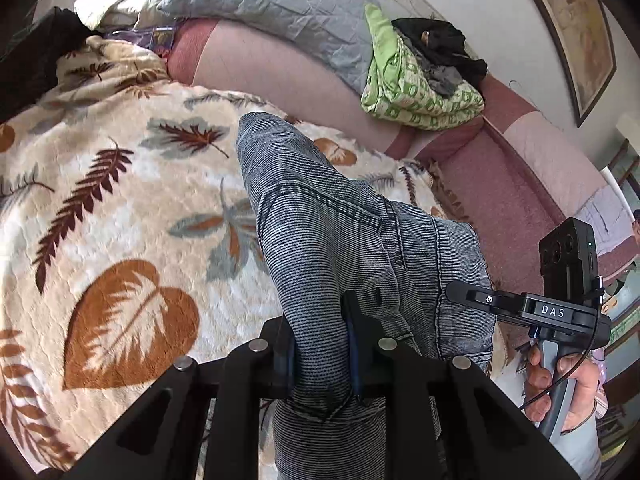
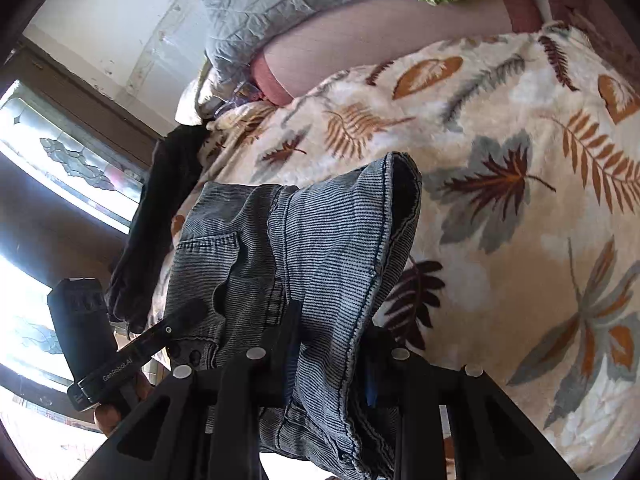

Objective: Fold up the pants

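Left wrist view: the left tool [image 1: 320, 354] is clamped on a bunched fold of the grey jeans [image 1: 320, 220], with denim filling the gap between its two fingers. The jeans rise from the tool and hang above the leaf-print blanket [image 1: 120, 208] that covers the bed. At the right edge, the right tool [image 1: 464, 294] reaches into the jeans' far edge, held by the right hand [image 1: 560, 388]. Behind the blanket lie a pink bolster [image 1: 280, 76], a grey quilt [image 1: 272, 0] and a green patterned cloth [image 1: 416, 96] with dark clothes [image 1: 440, 40] on top. A framed picture [image 1: 576, 28] hangs on the wall.

Right wrist view: the right tool [image 2: 332, 364] grips another part of the jeans [image 2: 336, 232]; the fabric is pinched between its fingers and drapes over them, lifted off the blanket [image 2: 520, 120]. On the left, the left tool [image 2: 192, 312] presses into the jeans near a back pocket. A dark garment [image 2: 160, 208] lies at the blanket's edge, beside a window [image 2: 60, 152].
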A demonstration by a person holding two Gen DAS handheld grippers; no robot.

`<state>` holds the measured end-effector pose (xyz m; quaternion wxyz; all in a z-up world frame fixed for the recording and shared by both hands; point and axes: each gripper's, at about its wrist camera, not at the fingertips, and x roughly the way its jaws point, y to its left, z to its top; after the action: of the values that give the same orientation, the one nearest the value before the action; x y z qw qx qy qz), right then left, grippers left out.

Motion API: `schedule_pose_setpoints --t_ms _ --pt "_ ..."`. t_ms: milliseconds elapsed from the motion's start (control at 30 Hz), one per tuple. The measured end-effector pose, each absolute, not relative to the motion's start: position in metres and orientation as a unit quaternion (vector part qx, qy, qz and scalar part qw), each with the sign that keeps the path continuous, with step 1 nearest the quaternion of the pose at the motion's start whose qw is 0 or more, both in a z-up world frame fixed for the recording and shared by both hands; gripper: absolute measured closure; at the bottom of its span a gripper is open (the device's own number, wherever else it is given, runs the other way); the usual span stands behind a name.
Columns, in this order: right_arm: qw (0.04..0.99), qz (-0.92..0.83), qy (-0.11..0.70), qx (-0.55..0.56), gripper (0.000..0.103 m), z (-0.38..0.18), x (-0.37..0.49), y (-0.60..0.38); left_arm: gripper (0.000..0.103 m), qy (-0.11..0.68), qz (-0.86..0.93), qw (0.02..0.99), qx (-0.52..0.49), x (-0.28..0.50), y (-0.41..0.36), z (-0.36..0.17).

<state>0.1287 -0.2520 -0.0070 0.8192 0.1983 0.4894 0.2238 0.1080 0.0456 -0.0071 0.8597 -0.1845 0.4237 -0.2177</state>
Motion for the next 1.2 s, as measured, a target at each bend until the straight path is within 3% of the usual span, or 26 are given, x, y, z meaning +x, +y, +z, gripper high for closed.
schedule_pose_setpoints --t_ms 267,467,533,667,700,967,1133,1200 --pt "0.824 0.233 0.478 0.194 0.08 0.017 0.165 -0.234 0.082 0.432 -0.199 0.859 -0.186 0.143 0.06 -0.001" --pt "0.795 0.194 0.537 0.206 0.08 -0.062 0.189 -0.235 0.079 0.517 -0.17 0.818 -0.189 0.174 0.055 -0.086" --pt "0.779 0.178 0.567 0.203 0.076 -0.099 0.197 -0.235 0.066 0.543 -0.134 0.812 -0.169 0.18 0.053 -0.116" --pt "0.789 0.176 0.554 0.197 0.069 -0.107 0.189 -0.243 0.033 0.52 -0.098 0.831 -0.175 0.168 0.065 -0.101" --pt "0.795 0.174 0.548 0.192 0.063 -0.1 0.184 -0.246 0.032 0.508 -0.08 0.842 -0.16 0.163 0.067 -0.092" --pt "0.857 0.182 0.464 0.132 0.06 -0.042 0.113 -0.229 0.032 0.456 -0.04 0.885 -0.091 0.106 0.051 -0.05" --pt "0.844 0.148 0.51 0.071 0.051 -0.087 0.099 -0.204 0.03 0.492 -0.042 0.868 -0.059 0.09 0.022 -0.081" --pt "0.845 0.129 0.513 0.075 0.05 -0.101 0.101 -0.203 0.022 0.492 -0.028 0.868 -0.056 0.087 0.017 -0.092"
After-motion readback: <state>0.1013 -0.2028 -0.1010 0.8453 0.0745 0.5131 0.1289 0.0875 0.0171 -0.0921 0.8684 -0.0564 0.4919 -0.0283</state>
